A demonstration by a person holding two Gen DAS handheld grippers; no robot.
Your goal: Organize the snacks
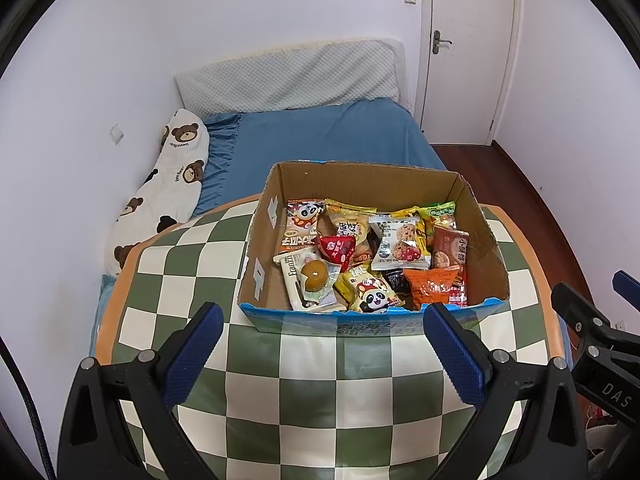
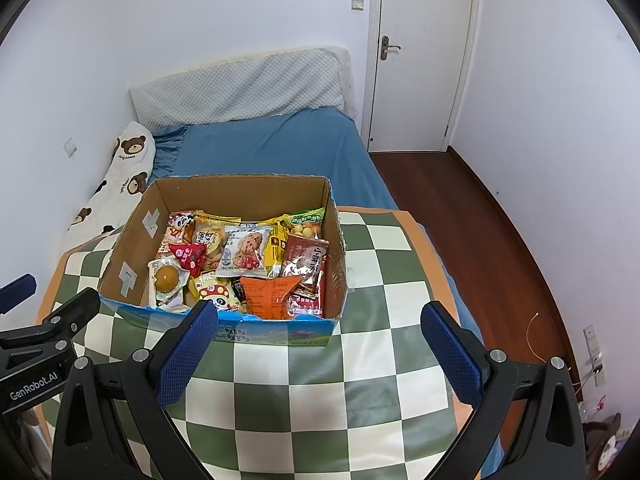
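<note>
An open cardboard box (image 1: 486, 248) sits on a green-and-cream checked table (image 1: 320, 384). It holds several snack packets: a red triangular one (image 1: 336, 249), a white cookie packet (image 1: 400, 249), an orange packet (image 1: 434, 286), a panda packet (image 1: 372, 295). My left gripper (image 1: 323, 314) is open and empty, just in front of the box's near wall. In the right wrist view the box (image 2: 338, 276) sits left of centre, and my right gripper (image 2: 319, 314) is open and empty at its near right corner.
A bed with a blue sheet (image 1: 328, 132) lies behind the table, with a bear-print pillow (image 1: 164, 184) on its left. A white door (image 2: 424, 52) and wooden floor (image 2: 480, 220) are to the right. The right gripper shows at the left wrist view's right edge (image 1: 592, 320).
</note>
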